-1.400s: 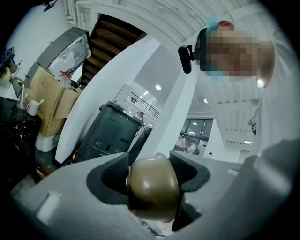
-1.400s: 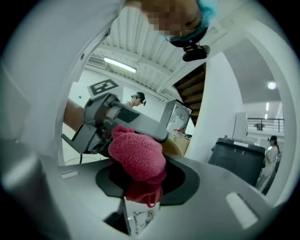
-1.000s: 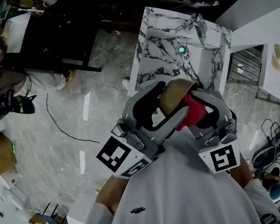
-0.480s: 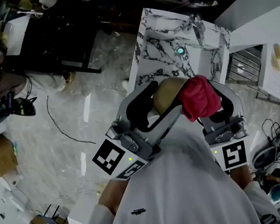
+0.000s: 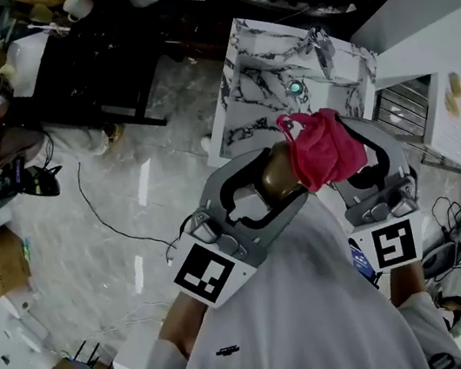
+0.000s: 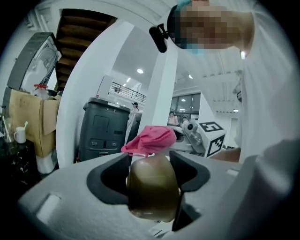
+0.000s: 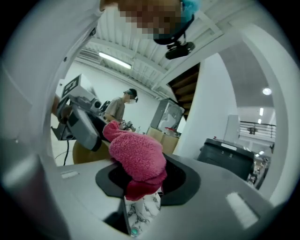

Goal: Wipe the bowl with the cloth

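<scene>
I could read no words or numbers anywhere. The left cube and the right cube only showed black-and-white squares. The little dark mark on the white shirt was too small.

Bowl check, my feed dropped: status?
Left gripper shut on bowl. Right gripper shut on cloth. Cloth at bowl's rim, both held aloft. Nothing in the way.
</scene>
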A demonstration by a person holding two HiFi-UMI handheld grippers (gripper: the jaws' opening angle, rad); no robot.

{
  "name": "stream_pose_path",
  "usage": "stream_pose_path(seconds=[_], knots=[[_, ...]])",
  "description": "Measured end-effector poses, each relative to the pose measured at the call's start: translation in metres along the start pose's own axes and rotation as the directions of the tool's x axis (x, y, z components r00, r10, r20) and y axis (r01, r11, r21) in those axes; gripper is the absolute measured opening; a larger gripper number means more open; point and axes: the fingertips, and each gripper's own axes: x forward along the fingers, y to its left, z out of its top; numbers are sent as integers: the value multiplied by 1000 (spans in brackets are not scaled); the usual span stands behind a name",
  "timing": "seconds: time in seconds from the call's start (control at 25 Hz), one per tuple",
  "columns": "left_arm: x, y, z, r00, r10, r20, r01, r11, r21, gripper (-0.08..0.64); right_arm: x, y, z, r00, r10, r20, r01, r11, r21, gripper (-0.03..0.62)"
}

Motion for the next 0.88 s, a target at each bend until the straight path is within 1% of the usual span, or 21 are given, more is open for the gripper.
stream_pose_path(seconds=[0.04, 0.08, 0.12, 0.16, 0.2, 0.28, 0.4, 0.6, 0.72, 0.8, 0.88], knots=[[1, 0, -4, 999, 3, -36, -2, 999, 34, 279, 3, 7, -3, 999, 37, -28, -39, 997, -67, 144], [1, 0, -9, 997, 9, -72, -4, 997, 73, 279, 6, 14, -6, 996, 65, -58, -73, 988, -139, 144], [1, 0, -12, 995, 17, -97, -6, 994, 111, 279, 9, 18, -7, 993, 84, -81, -99, 975, -201, 144], [0, 1, -12, 994, 21, -104, -7, 991, 137, 279, 12, 20, -8, 991, 95, -95, -115, 964, -241, 144], [-1, 2, -11, 995, 22, -100, -7, 989, 148, 279, 14, 20, -9, 990, 100, -104, -124, 957, -261, 144], [-5, 4, -8, 996, 20, -86, -8, 989, 145, 280, 18, 18, -12, 989, 96, -116, -125, 952, -278, 144], [-9, 6, -2, 997, 12, -70, -2, 992, 130, 279, 22, 12, -21, 987, 90, -133, -124, 953, -277, 144], [-14, 3, 9, 999, -32, -23, 33, 997, 72, 279, 29, 8, -35, 985, 94, -146, -127, 963, -238, 144], [-16, 4, 25, 997, -48, 61, 48, 999, -1, 279, 31, 7, -42, 985, 91, -146, -119, 974, -192, 144], [-17, 7, 35, 993, -47, 110, 50, 998, -28, 279, 31, 9, -47, 983, 96, -155, -122, 978, -167, 144], [-17, 10, 41, 989, -39, 142, 46, 998, -44, 279, 31, 9, -51, 984, 89, -154, -112, 982, -150, 144]])
